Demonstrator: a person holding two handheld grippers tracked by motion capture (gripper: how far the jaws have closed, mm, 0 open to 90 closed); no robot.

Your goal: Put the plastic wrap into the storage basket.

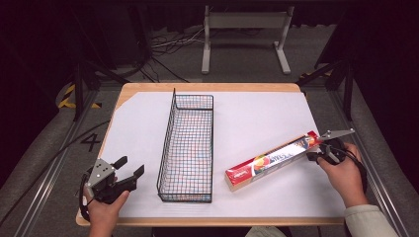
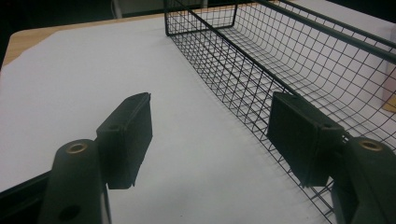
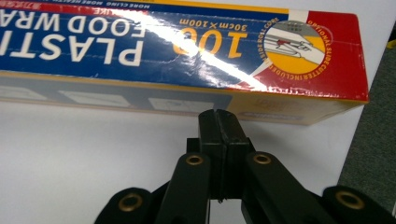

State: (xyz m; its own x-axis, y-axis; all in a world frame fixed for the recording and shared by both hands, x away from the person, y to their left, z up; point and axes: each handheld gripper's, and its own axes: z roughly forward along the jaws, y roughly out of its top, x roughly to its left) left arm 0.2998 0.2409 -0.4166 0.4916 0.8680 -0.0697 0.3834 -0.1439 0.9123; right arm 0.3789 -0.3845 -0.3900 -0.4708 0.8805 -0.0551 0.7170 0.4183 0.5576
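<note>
Nothing binned yet: cling-film box [image 1: 271, 160] outside wire basket [image 1: 188, 148], right gripper [image 3: 219, 121] clenched empty, seemingly nudging; left gripper [image 2: 210, 135] released.

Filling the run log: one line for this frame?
left gripper open, beside wire basket | right gripper shut, empty, at food wrap box end | box on table, outside basket

Bright overhead light on the white sheet [image 1: 257, 118], dark surroundings, and a glare streak across the glossy box [image 3: 196, 46].
</note>
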